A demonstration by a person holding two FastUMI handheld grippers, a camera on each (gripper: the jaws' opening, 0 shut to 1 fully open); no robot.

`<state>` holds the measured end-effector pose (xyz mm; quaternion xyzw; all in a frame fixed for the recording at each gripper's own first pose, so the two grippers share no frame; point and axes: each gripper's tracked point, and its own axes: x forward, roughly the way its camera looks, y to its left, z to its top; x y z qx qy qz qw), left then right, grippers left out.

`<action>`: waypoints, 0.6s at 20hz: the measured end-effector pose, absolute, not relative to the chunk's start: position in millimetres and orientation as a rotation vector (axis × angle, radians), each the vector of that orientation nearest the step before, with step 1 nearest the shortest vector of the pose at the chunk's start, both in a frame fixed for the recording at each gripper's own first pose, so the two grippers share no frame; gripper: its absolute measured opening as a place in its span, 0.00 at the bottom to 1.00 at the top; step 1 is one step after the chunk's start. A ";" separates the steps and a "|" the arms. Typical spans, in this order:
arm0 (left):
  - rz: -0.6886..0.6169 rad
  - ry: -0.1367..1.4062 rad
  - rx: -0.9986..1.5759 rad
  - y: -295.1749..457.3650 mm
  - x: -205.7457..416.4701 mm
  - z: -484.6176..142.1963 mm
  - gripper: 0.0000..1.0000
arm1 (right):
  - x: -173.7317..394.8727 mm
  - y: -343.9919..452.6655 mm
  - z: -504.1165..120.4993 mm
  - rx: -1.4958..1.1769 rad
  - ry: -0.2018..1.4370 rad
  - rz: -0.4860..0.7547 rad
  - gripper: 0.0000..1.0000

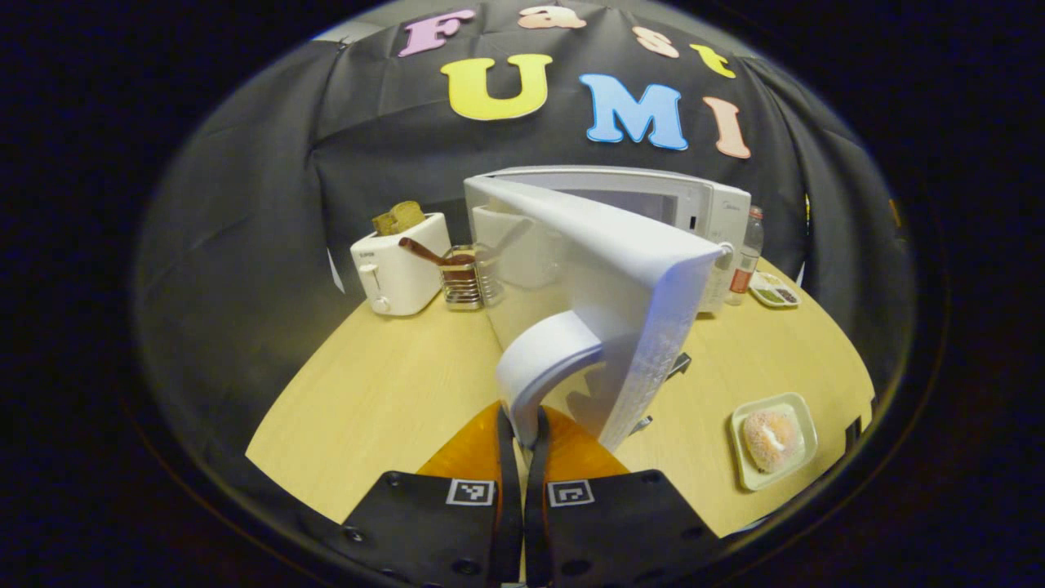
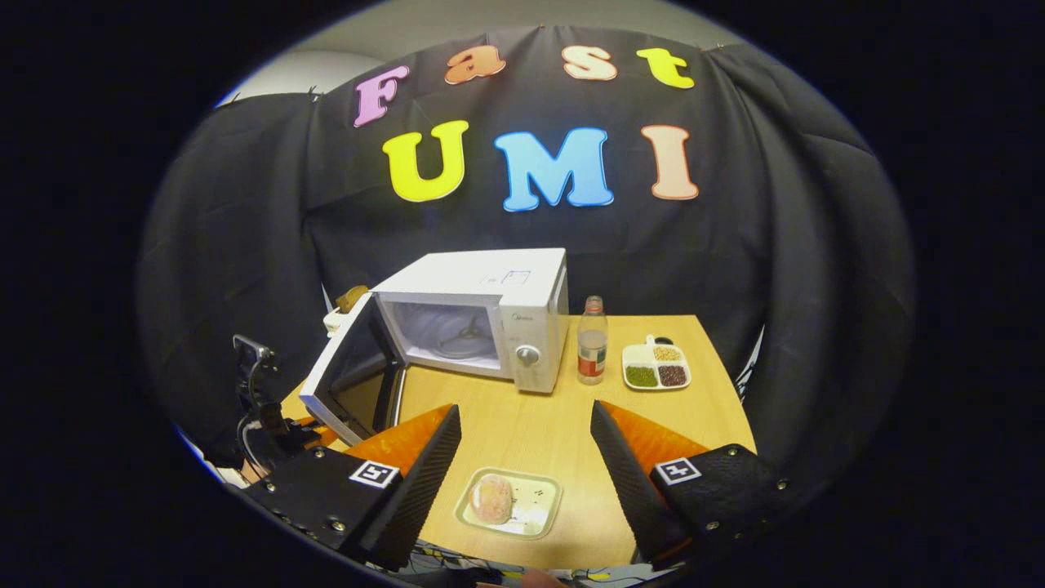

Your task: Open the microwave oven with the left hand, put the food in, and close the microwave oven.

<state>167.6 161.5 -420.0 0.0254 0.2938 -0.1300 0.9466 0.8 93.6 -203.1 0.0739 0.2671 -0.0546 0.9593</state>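
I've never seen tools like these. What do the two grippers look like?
Each gripper has two wedge-shaped jaws on a black body studded with screws. Each jaw mount carries a small square black-and-white marker. The left gripper is built the same, with a marker on each side. Seen from the right gripper view, it trails cables.

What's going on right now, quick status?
Left gripper shut on microwave door handle, door open. Right gripper open above bun plate. Path clear.
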 end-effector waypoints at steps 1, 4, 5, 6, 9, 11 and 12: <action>-0.276 0.592 0.043 171.6 168.1 -421.7 0.10 | 4.3 104.6 -212.7 0.152 0.564 -0.112 0.98; -0.321 0.559 0.033 195.4 170.0 -421.8 0.10 | 11.9 136.0 -257.8 0.092 0.664 -0.094 0.98; -0.338 0.551 0.034 202.1 170.3 -422.7 0.10 | 14.6 141.1 -274.8 0.069 0.701 -0.091 0.98; -0.353 0.548 0.027 208.2 173.1 -423.9 0.10 | 13.6 142.4 -300.1 0.046 0.766 -0.098 0.98; -0.393 0.534 0.003 225.0 175.6 -426.4 0.13 | -1.4 148.0 -362.4 0.045 0.950 -0.120 0.97; -0.414 0.532 -0.017 232.8 178.8 -427.6 0.14 | -5.7 150.3 -384.6 0.050 1.015 -0.129 0.97; -0.423 0.535 -0.038 236.5 177.8 -428.3 0.17 | -13.9 152.9 -397.2 0.032 1.051 -0.126 0.97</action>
